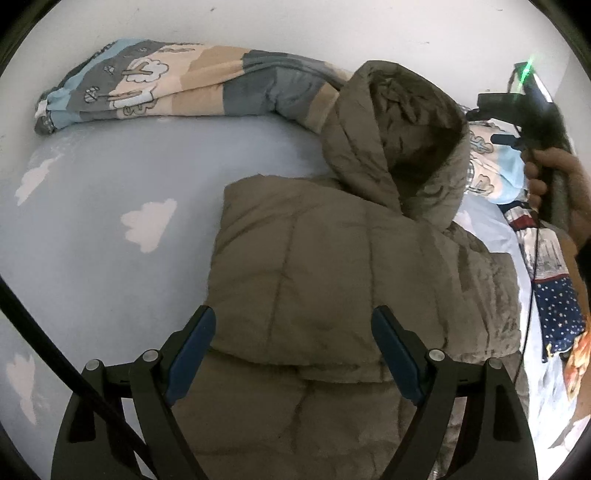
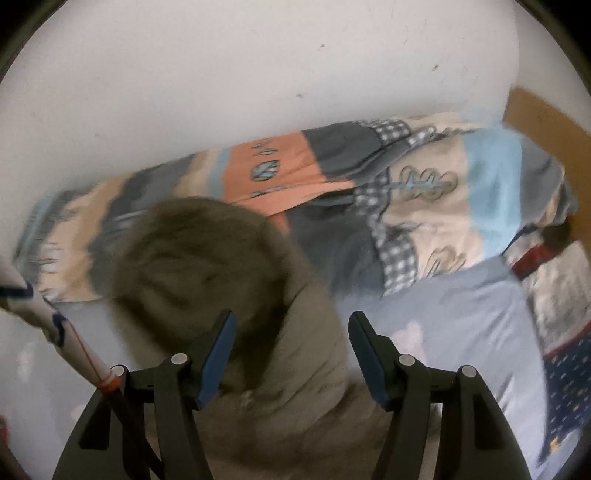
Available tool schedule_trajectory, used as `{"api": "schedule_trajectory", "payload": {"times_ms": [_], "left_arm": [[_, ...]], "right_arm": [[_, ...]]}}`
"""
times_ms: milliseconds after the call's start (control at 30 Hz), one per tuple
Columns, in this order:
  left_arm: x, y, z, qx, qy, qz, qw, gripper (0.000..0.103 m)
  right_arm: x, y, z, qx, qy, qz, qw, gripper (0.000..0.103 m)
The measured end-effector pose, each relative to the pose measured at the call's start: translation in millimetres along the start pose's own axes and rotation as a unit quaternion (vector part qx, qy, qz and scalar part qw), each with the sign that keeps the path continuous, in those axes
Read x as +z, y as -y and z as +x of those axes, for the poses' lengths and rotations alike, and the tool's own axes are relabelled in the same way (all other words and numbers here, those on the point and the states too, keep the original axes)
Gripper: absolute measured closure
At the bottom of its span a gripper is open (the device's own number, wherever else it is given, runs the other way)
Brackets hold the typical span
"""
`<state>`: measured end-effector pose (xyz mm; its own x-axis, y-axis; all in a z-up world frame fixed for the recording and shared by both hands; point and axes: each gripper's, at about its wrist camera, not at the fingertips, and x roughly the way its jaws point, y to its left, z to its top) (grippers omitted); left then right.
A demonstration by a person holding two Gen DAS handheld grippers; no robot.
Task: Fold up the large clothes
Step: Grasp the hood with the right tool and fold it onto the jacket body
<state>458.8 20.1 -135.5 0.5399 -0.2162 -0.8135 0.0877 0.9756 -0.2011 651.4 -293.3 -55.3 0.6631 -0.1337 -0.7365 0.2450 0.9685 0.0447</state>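
Observation:
A khaki hooded puffer jacket [image 1: 332,258] lies on a pale blue bed sheet [image 1: 110,240], body folded narrow and hood [image 1: 399,140] pointing toward the wall. My left gripper [image 1: 293,317] hovers open over the jacket's lower body, its blue pads apart with nothing pinched. At the far right of the left wrist view, a hand [image 1: 554,177] holds the other gripper's body beside the hood. The right wrist view is blurred. There my right gripper [image 2: 291,321] stands open above the jacket [image 2: 295,398] just below the hood [image 2: 192,258], and the pads press on nothing.
A rolled patterned duvet [image 1: 184,92] runs along the white wall [image 1: 295,29] behind the hood and shows again as the duvet [image 2: 388,192]. Dark starred bedding [image 1: 557,314] lies at the right. A black cable [image 1: 55,350] crosses lower left. A wooden headboard [image 2: 543,118] stands far right.

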Motion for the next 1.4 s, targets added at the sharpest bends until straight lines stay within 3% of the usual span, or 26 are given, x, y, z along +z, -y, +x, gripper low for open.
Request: {"api": "schedule_trajectory", "payload": {"times_ms": [67,100,133,167,200,333,467,767,967,1033,1133,1267,1400], "left_arm": [[3,-2,1,0.005,0.007,0.000,1.0000,0.018],[3,-3,1,0.005,0.010,-0.002,0.9999,0.018],[3,-4,2,0.007,0.009,-0.004,0.9999,0.018],[3,-5,3,0.008,0.008,-0.005,0.9999,0.018],[3,-6,4,0.010,0.007,-0.005,0.9999,0.018],[5,-10,3,0.014,0.009,-0.014,0.9998,0.018],[4,-6,0,-0.010,0.008,-0.022,0.9997,0.018],[2,11,-21,-0.062,0.013,-0.027,0.9976,0.018],[2,15,-28,-0.062,0.019,-0.021,0.9977,0.018],[1,15,-23,-0.065,0.013,-0.021,0.9976,0.018],[-2,16,-17,-0.064,0.005,-0.024,0.9976,0.018],[-1,15,-13,-0.084,-0.003,-0.041,0.9956,0.018],[3,10,-4,-0.127,-0.018,-0.090,0.9877,0.018]], "right_arm": [[8,2,17,-0.005,0.005,-0.005,1.000,0.037],[10,4,22,-0.004,0.007,-0.004,1.000,0.050],[11,5,30,-0.001,0.006,-0.004,1.000,0.080],[11,4,40,0.002,-0.005,-0.007,1.000,0.094],[10,3,48,-0.002,-0.017,-0.011,1.000,0.096],[-7,6,31,-0.004,0.027,-0.016,0.999,0.097],[-28,20,-13,0.013,0.062,-0.024,0.998,0.097],[-120,79,-117,0.076,0.093,-0.024,0.993,0.097],[-214,119,-156,0.103,0.087,0.012,0.991,0.101],[-249,133,-154,0.105,0.069,0.035,0.992,0.101],[-287,147,-131,0.074,0.028,0.052,0.995,0.101],[-292,156,-114,0.195,-0.025,0.144,0.970,0.100],[-282,127,-112,0.227,-0.017,0.136,0.964,0.093]]}}
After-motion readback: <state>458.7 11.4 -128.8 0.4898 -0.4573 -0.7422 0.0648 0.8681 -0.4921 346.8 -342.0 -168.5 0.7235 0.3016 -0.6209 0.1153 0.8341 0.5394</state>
